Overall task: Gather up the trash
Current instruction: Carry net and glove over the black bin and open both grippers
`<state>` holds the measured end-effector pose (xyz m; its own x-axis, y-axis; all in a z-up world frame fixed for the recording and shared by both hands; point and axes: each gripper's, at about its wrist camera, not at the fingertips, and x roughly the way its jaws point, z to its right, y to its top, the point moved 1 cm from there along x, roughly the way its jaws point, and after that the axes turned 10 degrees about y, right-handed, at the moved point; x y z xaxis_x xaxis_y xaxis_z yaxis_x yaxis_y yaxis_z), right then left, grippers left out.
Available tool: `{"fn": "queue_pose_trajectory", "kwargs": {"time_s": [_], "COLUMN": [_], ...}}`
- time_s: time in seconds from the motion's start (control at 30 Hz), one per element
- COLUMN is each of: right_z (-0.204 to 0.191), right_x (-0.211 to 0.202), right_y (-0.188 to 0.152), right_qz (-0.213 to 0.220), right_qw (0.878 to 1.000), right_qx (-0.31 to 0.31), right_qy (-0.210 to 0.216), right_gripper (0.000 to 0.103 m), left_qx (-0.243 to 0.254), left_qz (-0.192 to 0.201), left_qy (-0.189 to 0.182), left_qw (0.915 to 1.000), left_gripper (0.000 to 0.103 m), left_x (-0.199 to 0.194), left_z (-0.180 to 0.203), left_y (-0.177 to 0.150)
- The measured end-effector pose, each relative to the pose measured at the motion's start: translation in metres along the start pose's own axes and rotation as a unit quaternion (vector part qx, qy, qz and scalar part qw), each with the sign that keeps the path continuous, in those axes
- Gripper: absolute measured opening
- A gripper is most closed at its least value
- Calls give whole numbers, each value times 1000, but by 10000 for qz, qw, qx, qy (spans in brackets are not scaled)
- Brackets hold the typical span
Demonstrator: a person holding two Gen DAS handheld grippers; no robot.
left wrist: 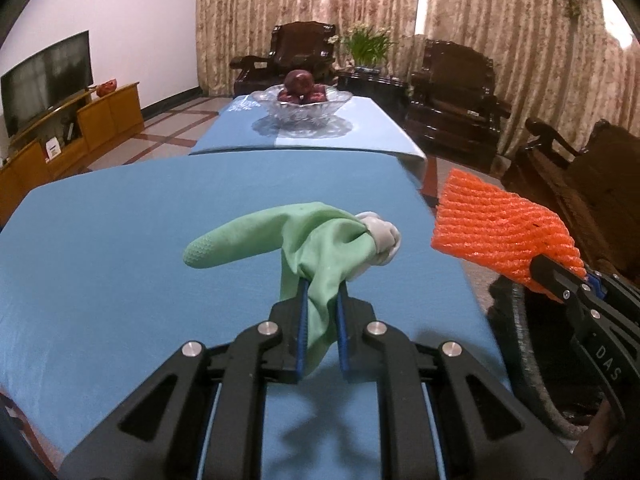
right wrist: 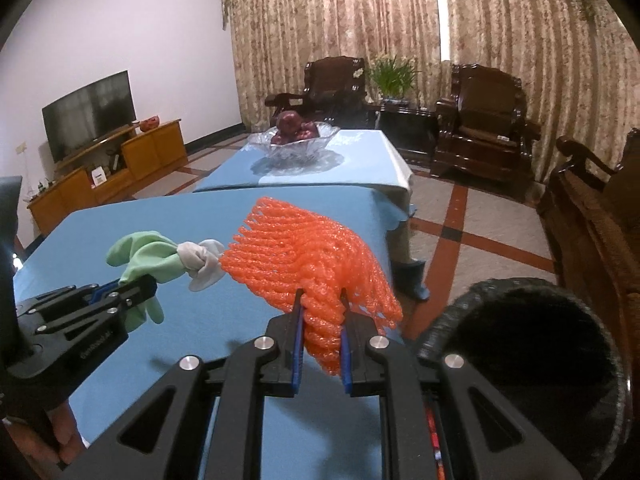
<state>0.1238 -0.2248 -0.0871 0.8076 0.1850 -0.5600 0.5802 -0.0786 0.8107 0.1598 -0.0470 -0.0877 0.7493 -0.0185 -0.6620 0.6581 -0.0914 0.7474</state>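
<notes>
A mint-green rubber glove (left wrist: 304, 236) has a pale grey knotted cuff. The foam net sleeve (right wrist: 316, 256) is bright orange, the tablecloth (left wrist: 160, 208) plain blue, the floral curtains (left wrist: 500, 40) beige-brown.

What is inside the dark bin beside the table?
The bin shows only a black interior; contents cannot be made out. The right gripper holds the orange foam net near its rim.

A home living room: television (right wrist: 90, 114), carved armchairs (right wrist: 482, 136), drawn curtains (right wrist: 520, 20) (floral)
</notes>
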Motion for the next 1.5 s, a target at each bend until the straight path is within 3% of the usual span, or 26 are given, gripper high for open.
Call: {"fn": "queue_pose_trajectory", "kwargs": {"time_s": [0.6, 1.0, 1.33, 1.4, 1.43, 1.47, 1.5], "right_z": [85, 151, 190, 196, 198, 201, 204], "right_x": [-81, -105, -111, -109, -107, -106, -103], "right_y": [-19, -41, -60, -65, -66, -67, -69], "right_qz": [299, 236, 117, 62, 54, 49, 46], "right_qw": [9948, 9844, 9763, 9759, 9752, 9742, 9735], "right_qx": [505, 959, 1216, 1219, 1215, 1218, 1254], "right_qy": [-832, -1458, -1785, -1808, -1848, -1898, -1911], "right_gripper": [15, 15, 15, 16, 21, 27, 28], "left_qx": [594, 1024, 1390, 1446, 1451, 1430, 1394], "left_qz": [261, 25, -112, -152, -169, -169, -152], "left_qy": [-788, -1519, -1826, -1875, -1879, -1887, -1903], "left_qw": [9948, 9831, 9732, 9714, 9713, 9714, 9716], "left_gripper": [11, 11, 12, 18, 26, 41, 48], "left_x": [-39, -25, -6, -2, 0, 0, 1], "left_z": [107, 194, 250, 258, 260, 260, 259], "left_y": [-10, -26, -35, -37, -38, -39, -39]}}
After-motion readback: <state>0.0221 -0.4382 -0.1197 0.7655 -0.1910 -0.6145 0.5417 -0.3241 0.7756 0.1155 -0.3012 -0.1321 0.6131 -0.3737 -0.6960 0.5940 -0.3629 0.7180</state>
